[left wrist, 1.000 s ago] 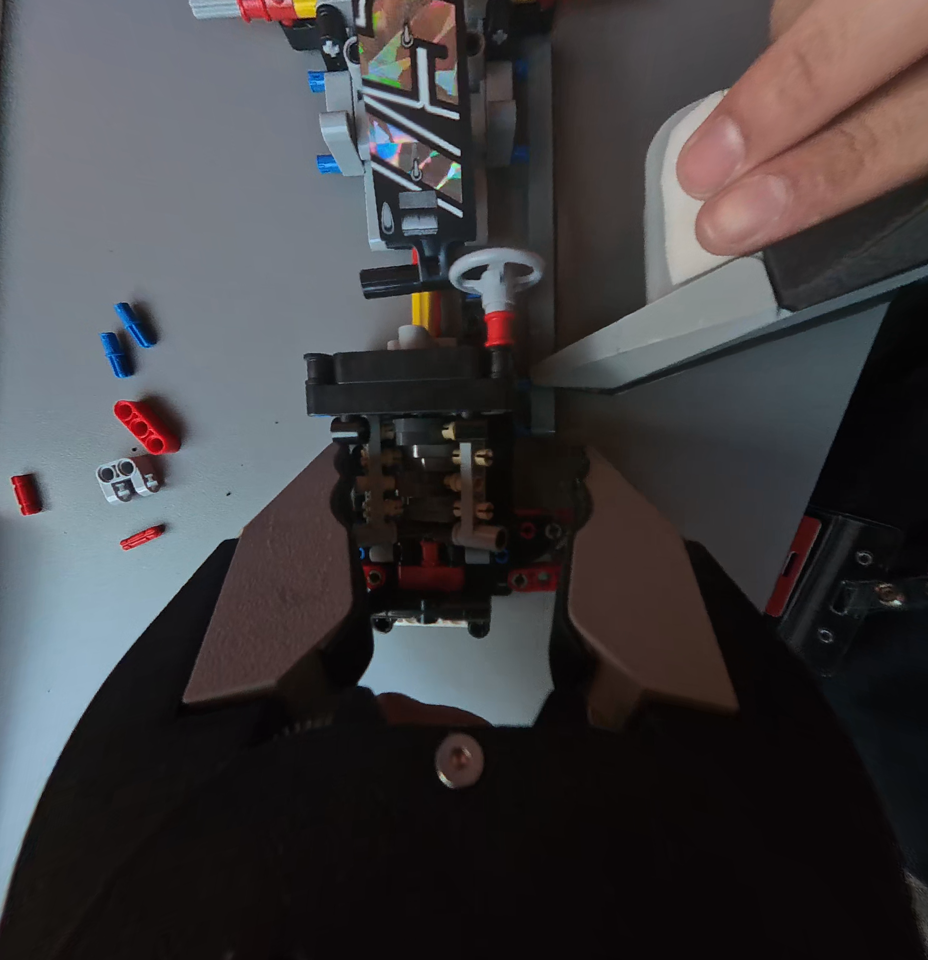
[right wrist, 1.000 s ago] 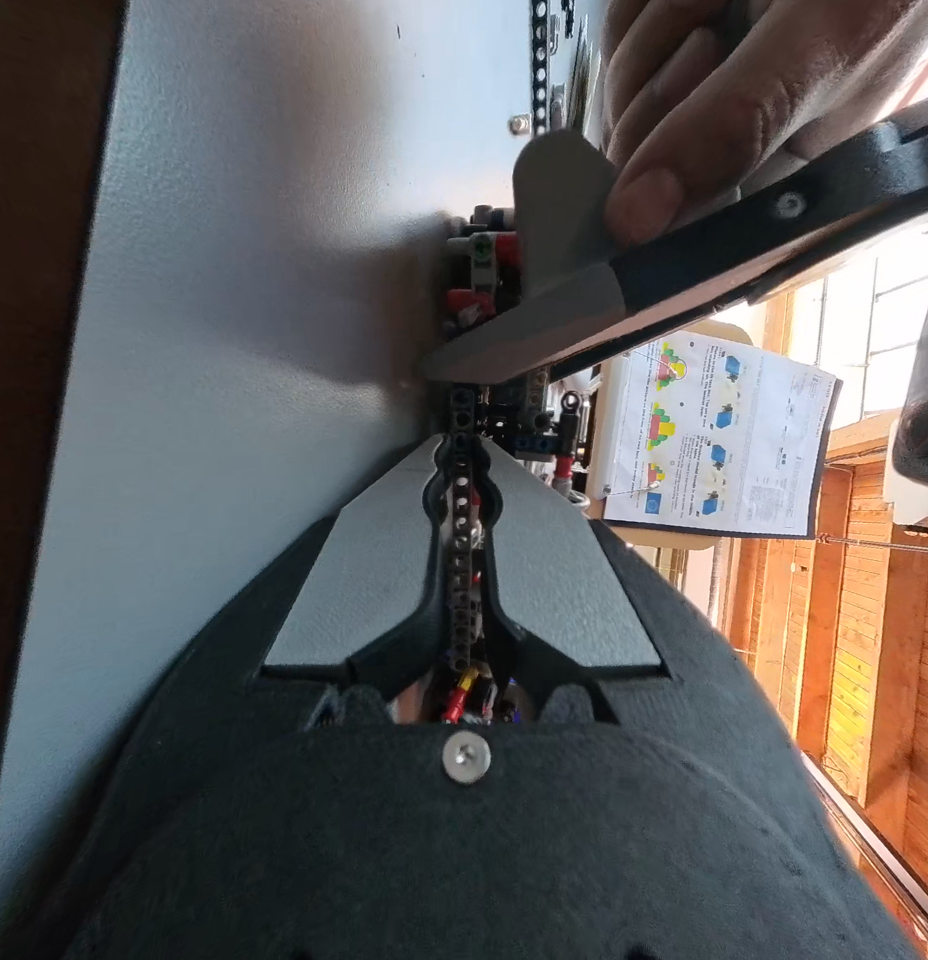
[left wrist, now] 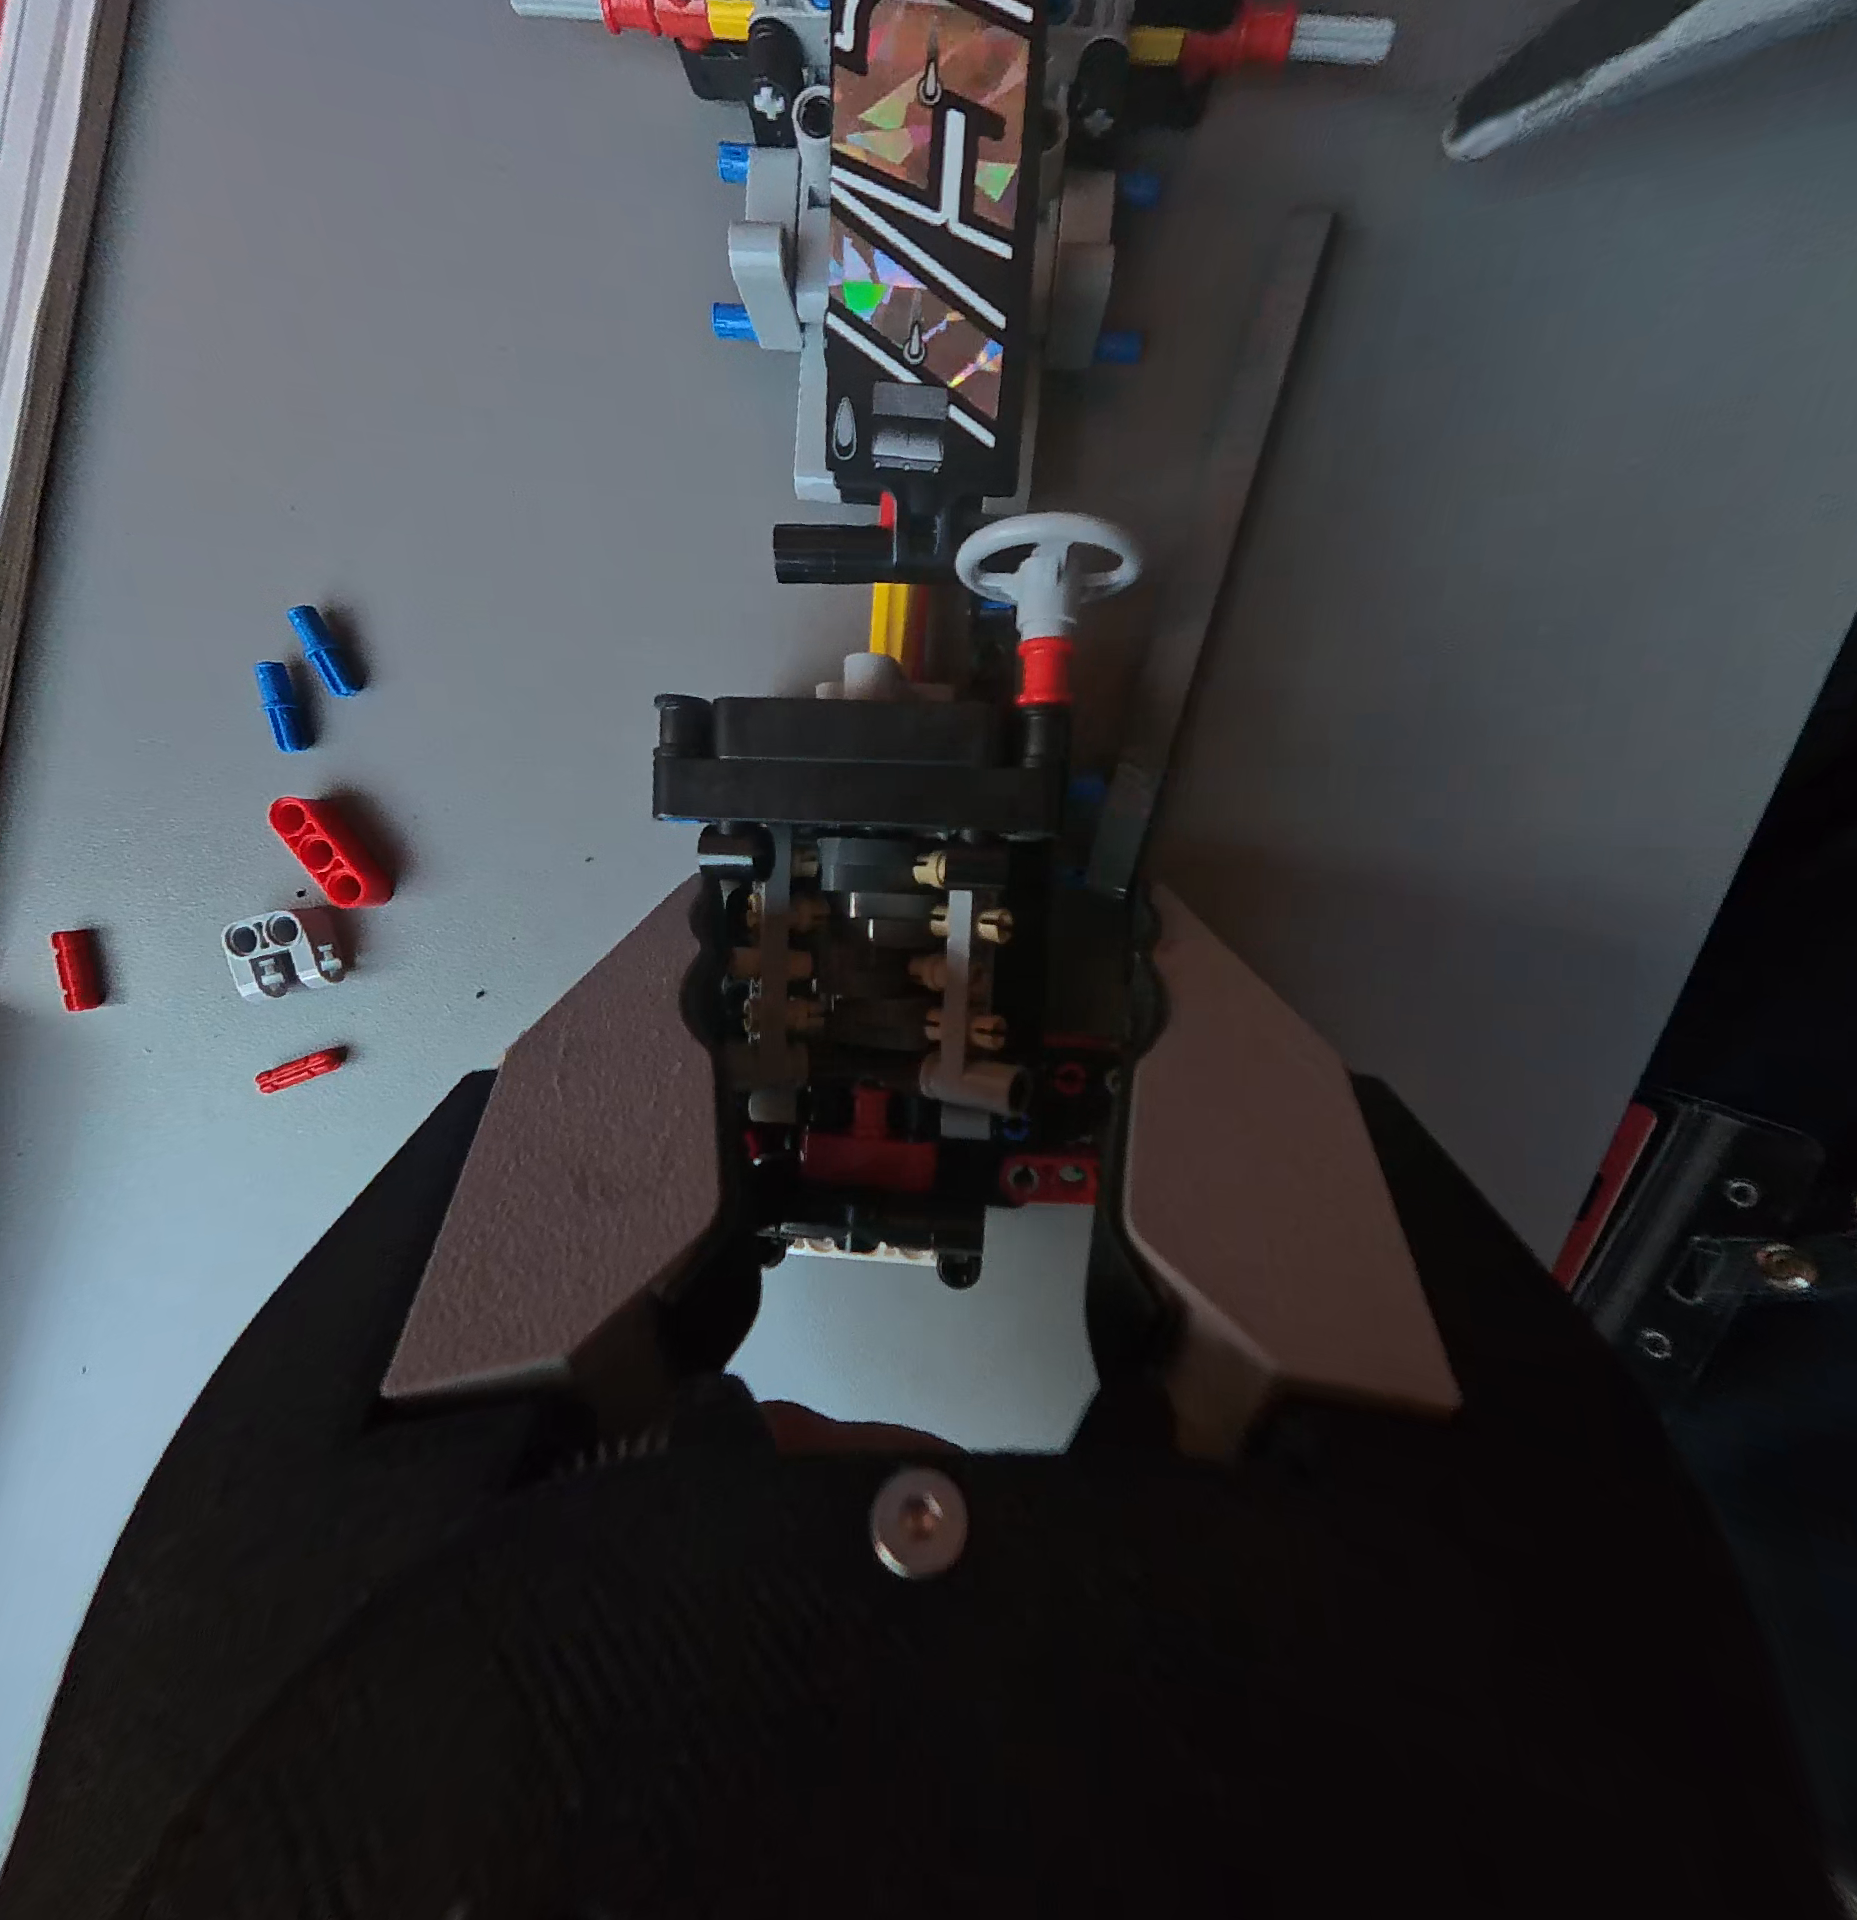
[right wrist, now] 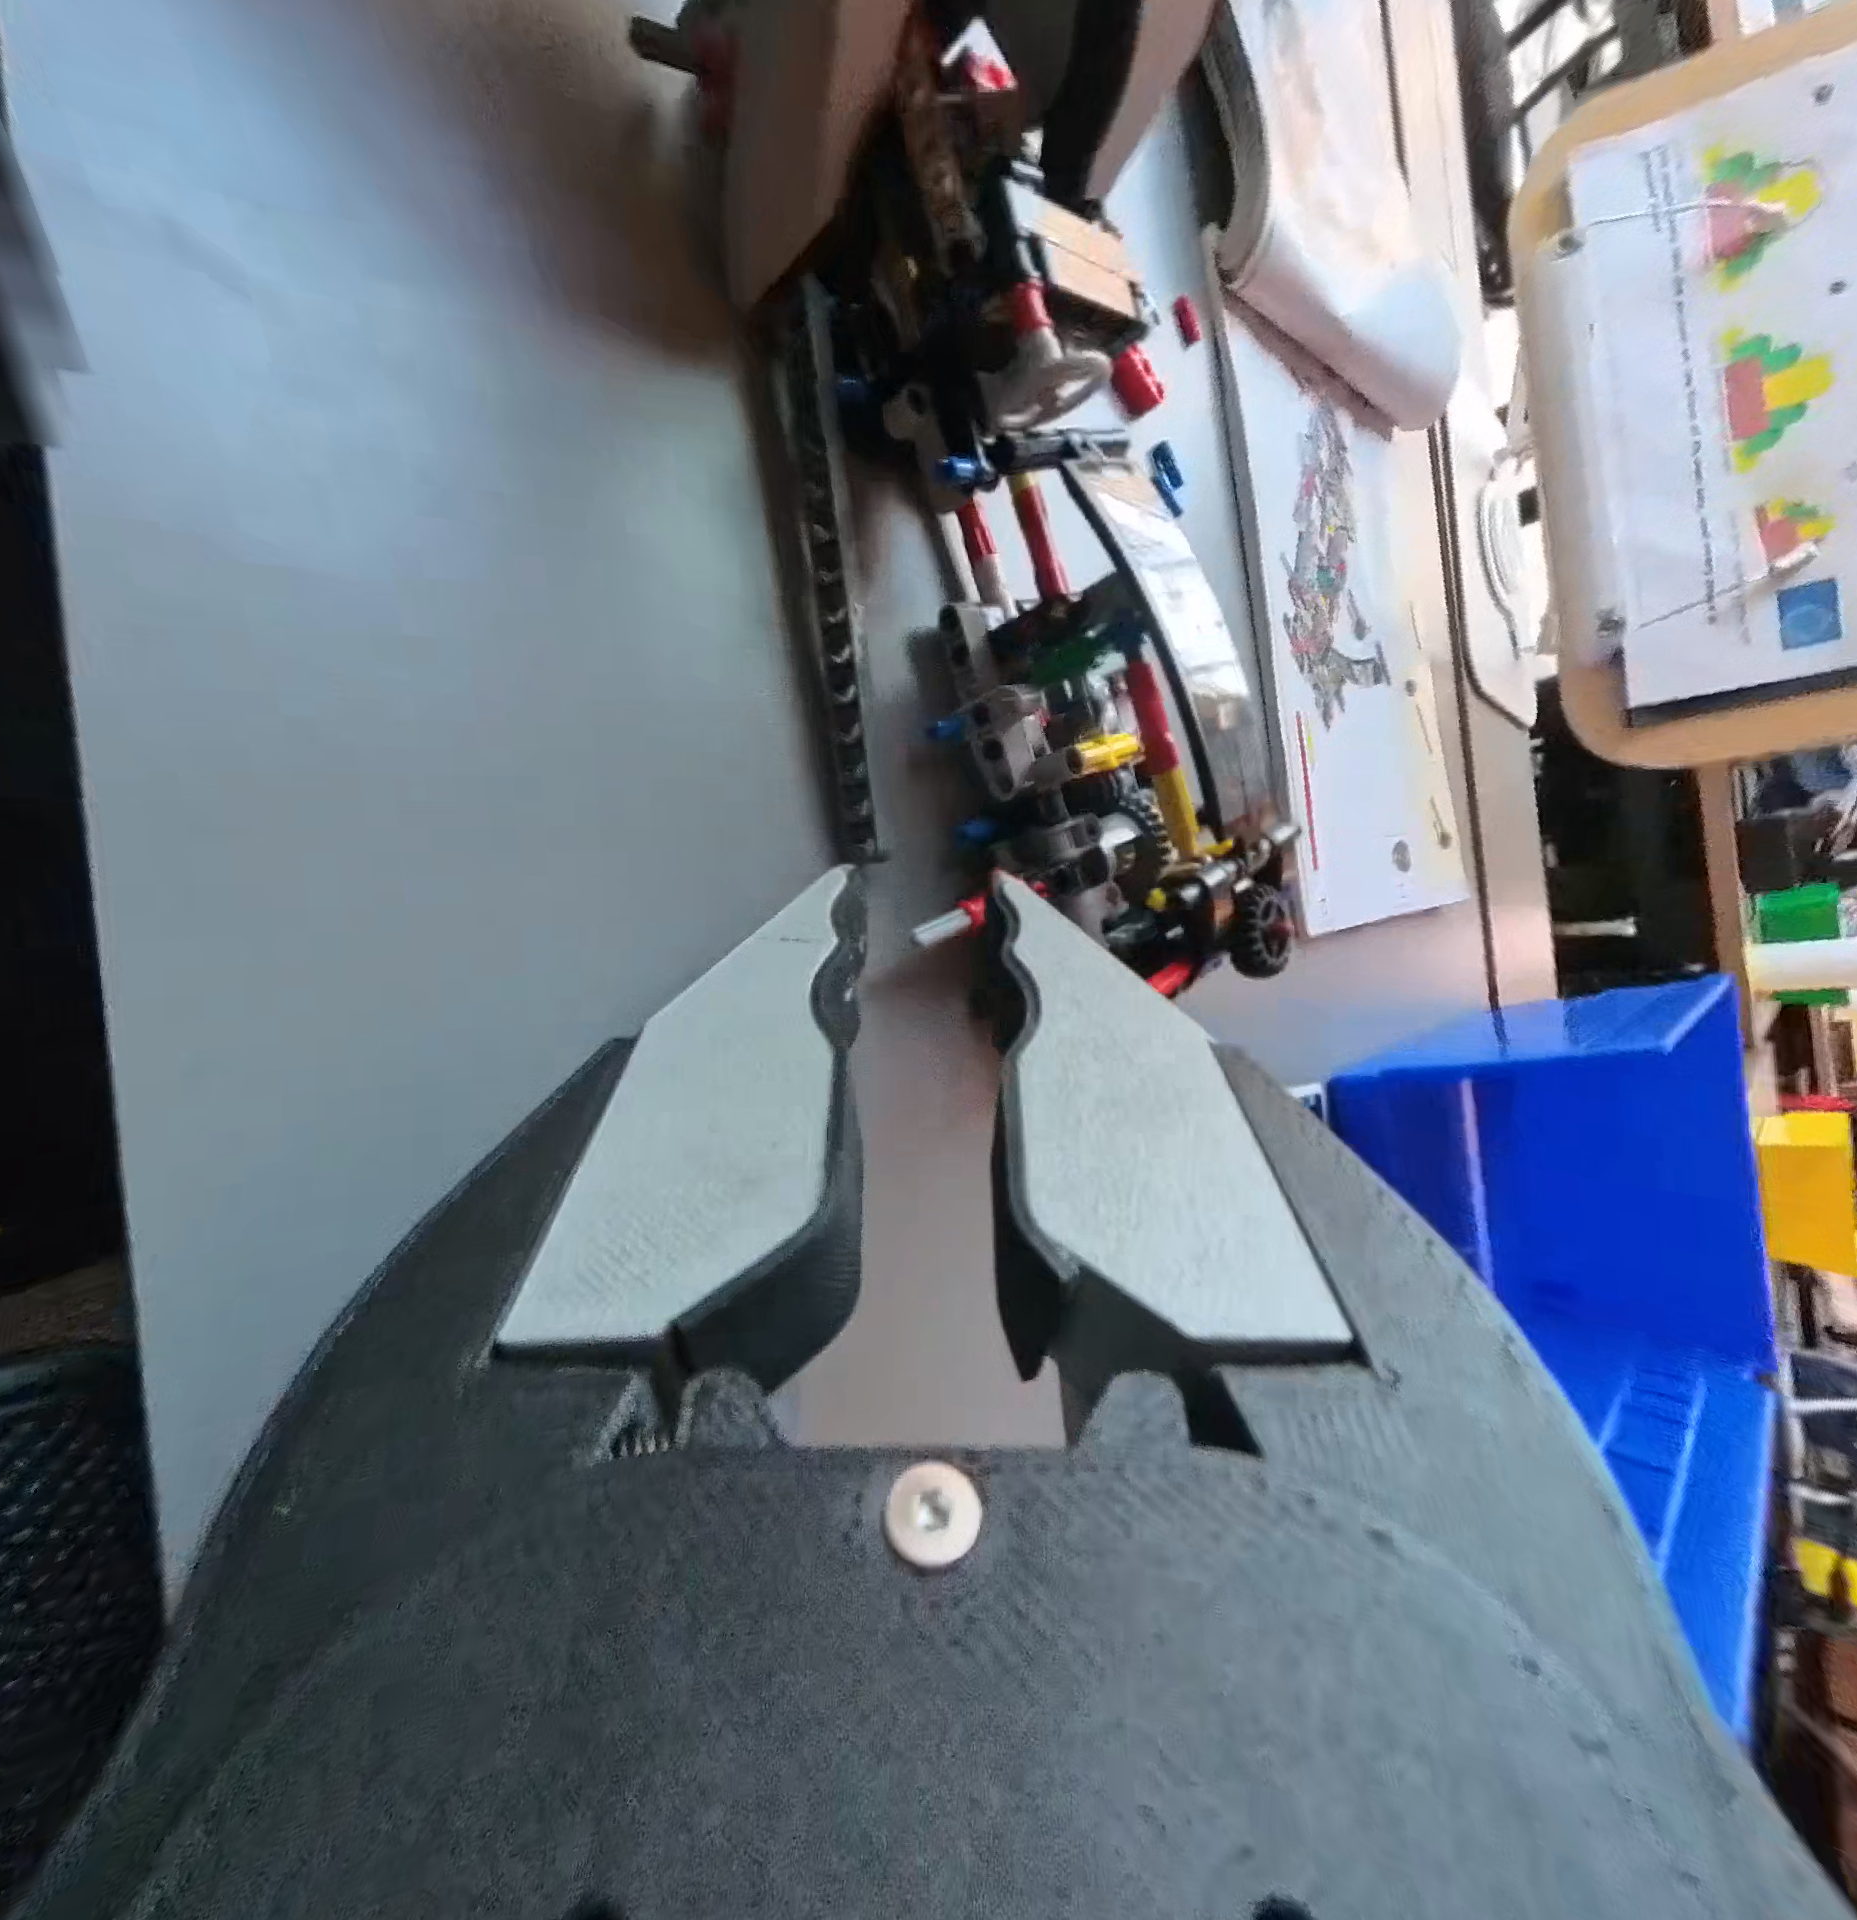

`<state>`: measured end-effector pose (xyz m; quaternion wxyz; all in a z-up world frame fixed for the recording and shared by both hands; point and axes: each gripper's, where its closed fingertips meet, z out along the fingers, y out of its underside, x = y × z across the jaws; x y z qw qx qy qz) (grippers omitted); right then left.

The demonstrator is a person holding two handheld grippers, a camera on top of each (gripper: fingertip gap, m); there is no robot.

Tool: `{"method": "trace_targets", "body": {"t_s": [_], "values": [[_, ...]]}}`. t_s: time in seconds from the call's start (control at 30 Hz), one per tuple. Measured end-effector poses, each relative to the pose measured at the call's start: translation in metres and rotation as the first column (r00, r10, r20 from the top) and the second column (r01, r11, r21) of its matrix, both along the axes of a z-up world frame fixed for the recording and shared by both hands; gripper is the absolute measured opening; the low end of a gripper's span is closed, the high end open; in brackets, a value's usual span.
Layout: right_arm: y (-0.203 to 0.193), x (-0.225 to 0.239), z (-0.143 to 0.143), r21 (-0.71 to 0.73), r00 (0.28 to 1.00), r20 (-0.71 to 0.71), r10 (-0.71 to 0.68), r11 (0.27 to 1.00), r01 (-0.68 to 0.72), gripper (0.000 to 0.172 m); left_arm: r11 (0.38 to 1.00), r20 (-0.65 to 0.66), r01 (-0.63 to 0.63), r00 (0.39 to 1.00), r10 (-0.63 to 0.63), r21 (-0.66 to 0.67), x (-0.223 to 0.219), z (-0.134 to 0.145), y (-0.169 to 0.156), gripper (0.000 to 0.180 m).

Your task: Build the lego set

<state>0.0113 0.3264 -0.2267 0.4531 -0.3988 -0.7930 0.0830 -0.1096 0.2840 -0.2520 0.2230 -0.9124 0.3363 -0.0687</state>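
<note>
My left gripper [left wrist: 919, 935] is shut on the rear of a brick-built car chassis [left wrist: 882, 997], with both brown pads against its sides. The chassis lies on the grey table [left wrist: 467, 416] and has a white steering wheel [left wrist: 1049, 566] and a black panel with a shiny sticker [left wrist: 929, 239]. A long dark grey beam [left wrist: 1246, 499] lies on the table along the chassis's right side. My right gripper [right wrist: 924, 914] is open with nothing between its pads, just short of the near end of the beam [right wrist: 830, 582] and beside the chassis [right wrist: 1069, 727]. Its tip shows in the left wrist view [left wrist: 1630, 83].
Loose parts lie left of the chassis: two blue pins [left wrist: 306, 675], a red beam [left wrist: 332, 852], a grey connector [left wrist: 280, 951], a red pin [left wrist: 77, 968] and a red axle [left wrist: 300, 1070]. An instruction booklet [right wrist: 1339, 623] and a blue bin [right wrist: 1589, 1195] lie beyond the chassis. The tips of one gripper are about 15 centimeters away from the tips of the other.
My right gripper was shut on the long grey beam against the chassis; it has opened, let the beam go and drawn back. My left gripper keeps its hold on the chassis.
</note>
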Motion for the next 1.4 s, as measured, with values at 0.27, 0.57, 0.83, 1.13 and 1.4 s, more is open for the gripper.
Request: {"method": "trace_targets", "body": {"t_s": [0.27, 0.57, 0.83, 1.13, 1.4], "values": [[0.008, -0.021, -0.02, 0.328, 0.989, 0.145, 0.003, 0.943, -0.051, 0.004, 1.0, -0.002, 0.001, 1.0, -0.001, 0.002, 0.001, 0.0, 0.0, 0.076], [0.01, -0.021, -0.01, 0.393, 0.999, 0.044, -0.017, 0.919, -0.002, 0.003, 1.0, 0.006, -0.001, 1.0, 0.001, 0.026, 0.004, 0.0, 0.0, 0.076], [0.029, -0.02, -0.017, 0.446, 0.998, 0.007, -0.062, 0.894, 0.053, 0.006, 0.999, -0.024, -0.023, 0.999, 0.024, 0.046, 0.008, 0.002, 0.005, 0.061], [0.029, -0.009, -0.002, 0.202, 0.989, -0.089, -0.122, 0.97, 0.138, 0.01, 0.996, -0.014, -0.053, 0.998, 0.054, 0.067, 0.007, 0.006, -0.001, 0.071], [0.028, -0.002, -0.006, 0.136, 0.998, 0.039, -0.042, 0.99, 0.036, 0.011, 0.989, -0.018, -0.075, 0.997, 0.078, 0.126, -0.003, 0.034, -0.019, 0.068]]}}
